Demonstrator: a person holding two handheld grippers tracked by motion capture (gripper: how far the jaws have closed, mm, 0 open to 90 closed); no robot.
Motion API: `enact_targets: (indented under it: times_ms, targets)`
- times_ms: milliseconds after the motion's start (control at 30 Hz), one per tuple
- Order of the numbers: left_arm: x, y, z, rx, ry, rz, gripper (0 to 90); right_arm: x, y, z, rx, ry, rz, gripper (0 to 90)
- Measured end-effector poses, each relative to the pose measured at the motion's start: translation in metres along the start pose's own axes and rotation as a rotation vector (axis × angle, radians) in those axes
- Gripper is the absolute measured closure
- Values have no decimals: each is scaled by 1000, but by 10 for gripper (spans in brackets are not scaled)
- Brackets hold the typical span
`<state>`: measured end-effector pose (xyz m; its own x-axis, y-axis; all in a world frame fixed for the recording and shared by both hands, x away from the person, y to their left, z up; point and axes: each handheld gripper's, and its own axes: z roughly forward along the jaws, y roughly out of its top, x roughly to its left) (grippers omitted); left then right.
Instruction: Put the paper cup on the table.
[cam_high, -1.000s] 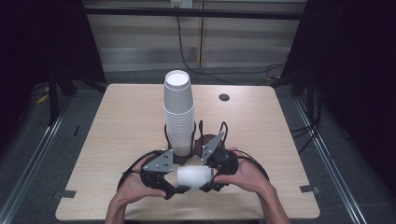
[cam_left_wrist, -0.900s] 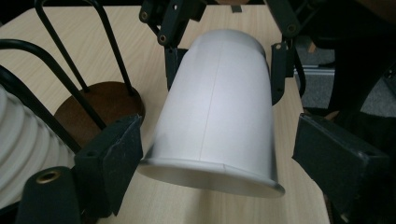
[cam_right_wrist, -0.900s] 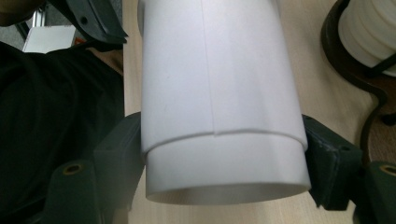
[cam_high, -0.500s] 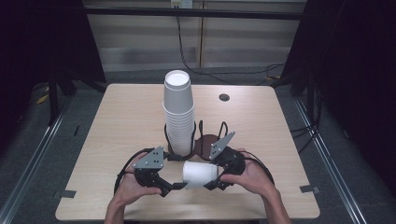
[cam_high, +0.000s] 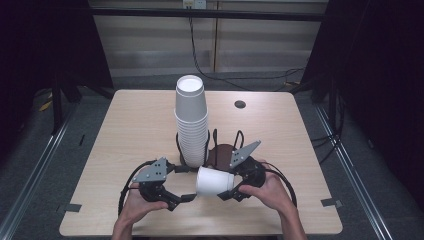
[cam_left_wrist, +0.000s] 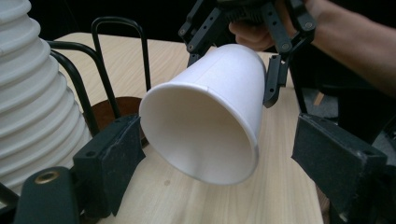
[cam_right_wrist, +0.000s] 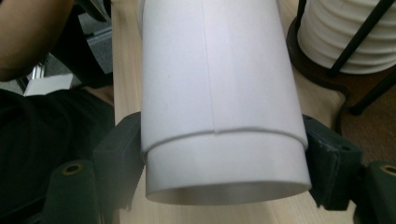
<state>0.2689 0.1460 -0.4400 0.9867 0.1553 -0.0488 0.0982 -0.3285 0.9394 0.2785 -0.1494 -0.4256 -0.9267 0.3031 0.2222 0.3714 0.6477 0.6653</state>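
Note:
A white paper cup (cam_high: 214, 181) lies on its side above the table's front edge, with my right gripper (cam_high: 228, 184) shut on its base end. In the right gripper view the pads (cam_right_wrist: 120, 150) press both sides of the cup (cam_right_wrist: 219, 93), and a step line rings it near them. The cup's open mouth (cam_left_wrist: 201, 135) faces my left gripper (cam_left_wrist: 224, 163), which is open with its jaws standing apart on either side of the rim. In the high view the left gripper (cam_high: 185, 183) sits just left of the cup.
A tall stack of upside-down white cups (cam_high: 191, 125) stands in a black wire rack (cam_high: 239, 137) with a brown base, right behind the grippers. A small dark round hole (cam_high: 240, 104) marks the far side of the wooden table (cam_high: 125, 130). Cables loop around both hands.
My left gripper has drawn back to the left, away from the cup. The cup has stayed in the right gripper and its mouth has tilted toward the left.

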Motion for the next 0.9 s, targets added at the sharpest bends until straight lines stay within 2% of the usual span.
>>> enact_targets:
  times_ms: [200, 333, 567, 900]
  targets:
    - [-1, -3, -3, -25, 13, -8, 156, 0, -4, 2, -57, 7, 21, 243]
    - [-3, -4, -4, -22, 23, 1, 156, 0, -7, 4, -83, 9, 20, 243]
    - [-4, -8, -2, -42, 19, -9, 156, 3, -9, 6, -131, 14, 7, 243]
    - [-3, -14, 0, -53, 24, -28, 156, 4, -18, 9, -217, 7, 18, 243]
